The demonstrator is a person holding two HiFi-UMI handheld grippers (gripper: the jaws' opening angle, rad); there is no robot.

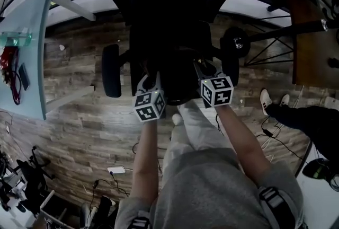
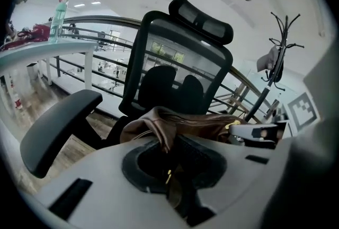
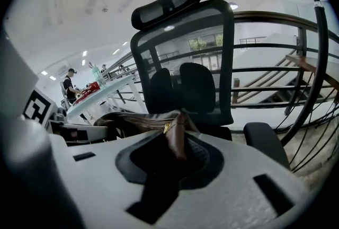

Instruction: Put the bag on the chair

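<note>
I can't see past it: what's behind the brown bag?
Behind the bag stands the black chair, mesh back and headrest, then railings. The bag hides the seat.

The left claw (image 2: pixel 169 172) grips the brown bag (image 2: pixel 190 126) in front of the black chair (image 2: pixel 180 63).

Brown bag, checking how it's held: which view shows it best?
Left gripper view: the brown bag stretches across, its leather folds clear. Right gripper view shows a narrower strip; head view is too dark.
</note>
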